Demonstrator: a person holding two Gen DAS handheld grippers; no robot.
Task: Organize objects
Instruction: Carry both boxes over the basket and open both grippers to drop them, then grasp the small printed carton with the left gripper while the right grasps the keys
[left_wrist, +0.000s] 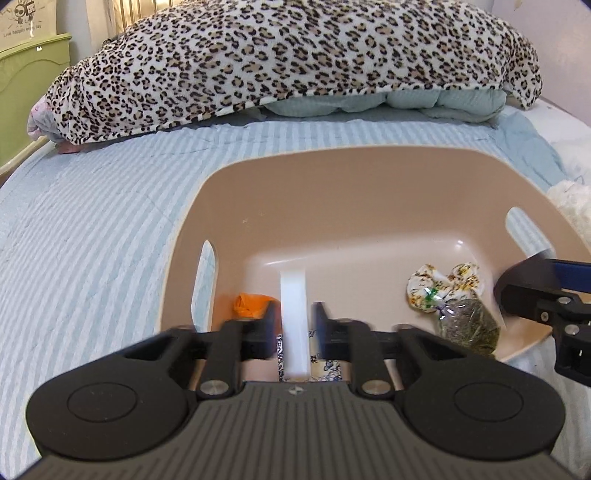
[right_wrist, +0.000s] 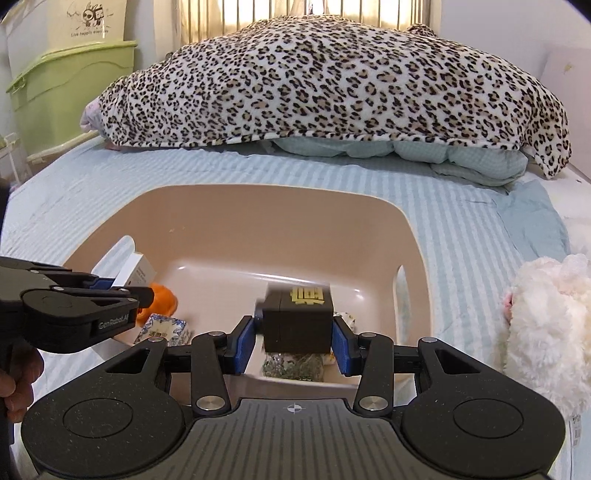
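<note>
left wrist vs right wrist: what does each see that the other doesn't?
Left wrist only: the left gripper head-on, its fingers on either side of a tall white rectangular box, and the floral fabric top of the dried-herb pouch.

Right wrist only: the right gripper with a dark brown box with gold lettering between its blue pads, a fluffy white plush toy, and a green plastic bin.

Both: the beige plastic basin on the striped blue sheet, the orange crumpled item, the blue-and-white patterned packet, and the leopard-print blanket.
</note>
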